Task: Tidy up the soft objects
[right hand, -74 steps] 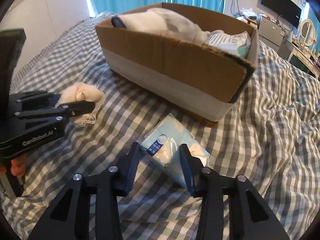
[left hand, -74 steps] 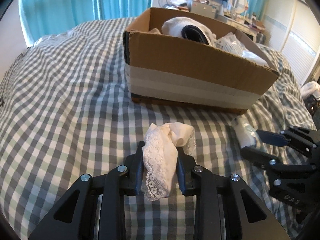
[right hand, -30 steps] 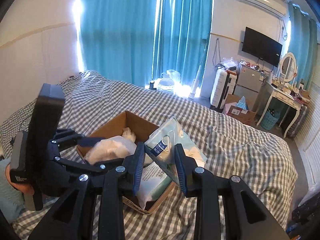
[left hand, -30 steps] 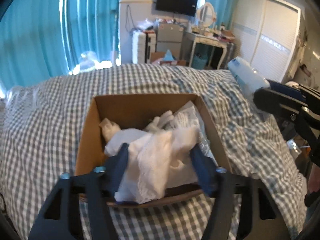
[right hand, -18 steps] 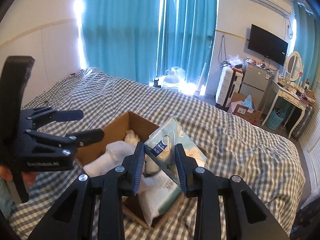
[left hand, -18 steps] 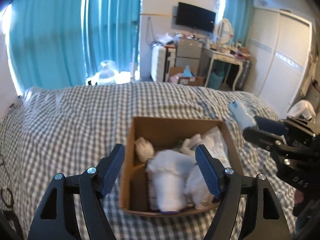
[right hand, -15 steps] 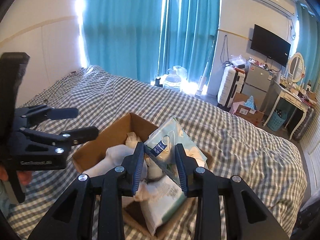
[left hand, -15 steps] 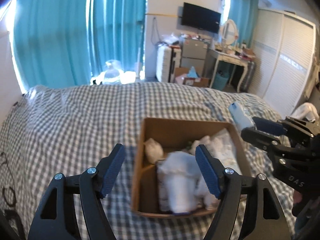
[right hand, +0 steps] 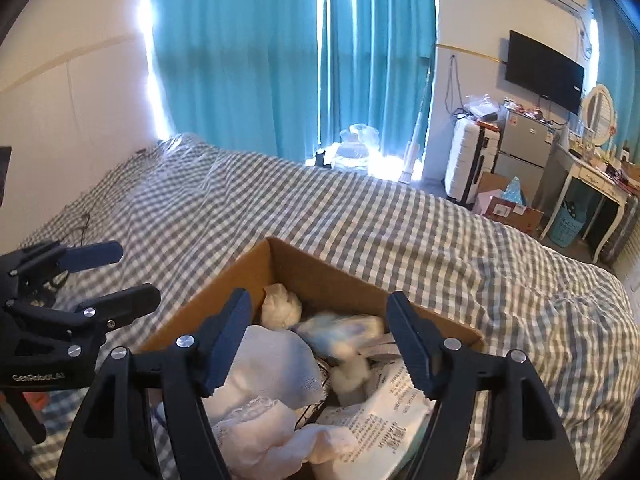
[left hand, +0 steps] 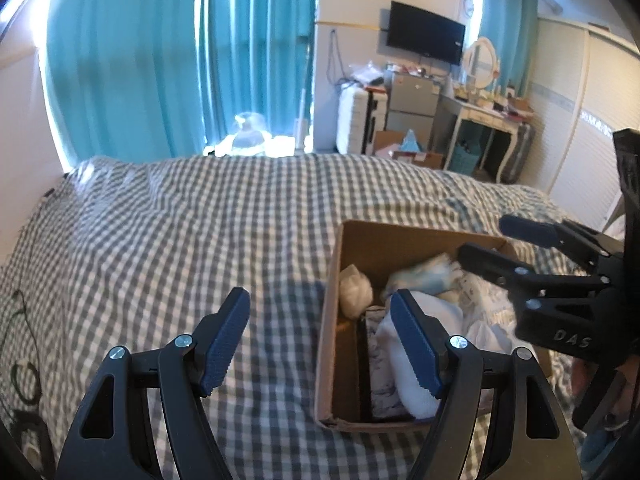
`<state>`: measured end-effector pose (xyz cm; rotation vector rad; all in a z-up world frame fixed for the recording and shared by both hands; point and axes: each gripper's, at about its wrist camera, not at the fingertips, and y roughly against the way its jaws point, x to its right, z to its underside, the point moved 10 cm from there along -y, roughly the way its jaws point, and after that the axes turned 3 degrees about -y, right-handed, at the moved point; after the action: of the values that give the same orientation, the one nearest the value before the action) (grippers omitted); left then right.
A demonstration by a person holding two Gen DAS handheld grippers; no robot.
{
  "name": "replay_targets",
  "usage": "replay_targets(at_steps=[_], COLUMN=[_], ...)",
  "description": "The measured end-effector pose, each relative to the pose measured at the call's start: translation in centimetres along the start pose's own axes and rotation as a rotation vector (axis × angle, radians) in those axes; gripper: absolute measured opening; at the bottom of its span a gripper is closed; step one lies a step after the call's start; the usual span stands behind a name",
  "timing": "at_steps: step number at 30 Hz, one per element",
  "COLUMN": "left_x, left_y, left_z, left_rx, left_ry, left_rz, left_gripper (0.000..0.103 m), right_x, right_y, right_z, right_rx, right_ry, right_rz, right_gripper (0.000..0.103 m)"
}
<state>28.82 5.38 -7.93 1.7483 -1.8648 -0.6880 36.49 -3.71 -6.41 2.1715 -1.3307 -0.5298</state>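
Note:
An open cardboard box (left hand: 328, 320) (right hand: 304, 268) sits on the checked bed and holds several soft white items. A pale blue pack (right hand: 340, 330) (left hand: 424, 274) lies blurred on top of them in the box. A white lace cloth (right hand: 256, 424) lies at the box's near side. My left gripper (left hand: 320, 344) is open and empty above the bed, left of the box; it also shows in the right wrist view (right hand: 116, 276). My right gripper (right hand: 320, 340) is open and empty above the box; it also shows in the left wrist view (left hand: 504, 244).
The grey-and-white checked bedspread (left hand: 180, 232) covers the bed around the box. A black cable (left hand: 20, 360) lies at the bed's left edge. Teal curtains (right hand: 288, 56), a white suitcase (right hand: 468, 168), a TV (left hand: 426, 38) and a dressing table (left hand: 484, 128) stand beyond the bed.
My right gripper has opened and the pale blue pack has dropped from it into the box. My left gripper has shifted left, away from the box, staying open.

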Motion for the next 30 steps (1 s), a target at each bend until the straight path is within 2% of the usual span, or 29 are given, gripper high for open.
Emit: replay_targets(at_steps=[4,8,10,12,13,14,16,17,20,23,26,30], left_x=[0.4,1.4,2.1,2.7,2.9,3.1,3.3,3.5,4.2,4.6,4.8,4.9], left_y=[2.9,7.3,10.6,14.0,15.7,17.6,20.4,22.1,25.6,27.7,28.4,26.6], left_z=[-1.1,-2.6,-3.6,-4.4,-4.7,-5.0,-5.2,-5.3,-5.1,-4.3,-3.1,-0.7], left_rx=[0.054,0.14,0.205,0.271,0.3,0.333,0.376,0.411,0.478,0.509,0.518,0.504], left_ry=[-0.017,-0.032,-0.047,-0.056,-0.055,-0.049,-0.033,-0.024,-0.04,-0.041,-0.04,-0.024], left_rz=[-0.023,-0.018,-0.022,-0.025,-0.026,-0.026,-0.021,-0.021,-0.024,-0.029,-0.031,-0.025], left_gripper=[0.074,0.074,0.074,0.074,0.078,0.092,0.1,0.101,0.103,0.103,0.103,0.103], right_x=[-0.4,-1.0,-1.2,-1.4,-1.4,-1.4,-1.5,-1.6,-1.9,-1.9,-2.2,-2.5], right_y=[4.0,10.3,13.6,17.5,19.4,21.4,24.8,26.0,29.6,31.6,32.1,30.5], right_z=[-1.2,-3.2,-4.1,-4.9,-5.2,-5.4,-5.4,-5.3,-4.3,-2.7,-0.4,3.7], right_rx=[0.056,0.132,0.174,0.222,0.244,0.267,0.304,0.317,0.345,0.35,0.347,0.329], right_ry=[0.009,0.004,0.005,0.003,-0.001,-0.006,-0.02,-0.024,-0.034,-0.046,-0.07,-0.114], right_rz=[0.02,0.023,0.043,0.074,0.094,0.115,0.144,0.147,0.158,0.205,0.21,0.212], right_gripper=[0.07,0.071,0.074,0.083,0.086,0.092,0.098,0.103,0.103,0.103,0.103,0.103])
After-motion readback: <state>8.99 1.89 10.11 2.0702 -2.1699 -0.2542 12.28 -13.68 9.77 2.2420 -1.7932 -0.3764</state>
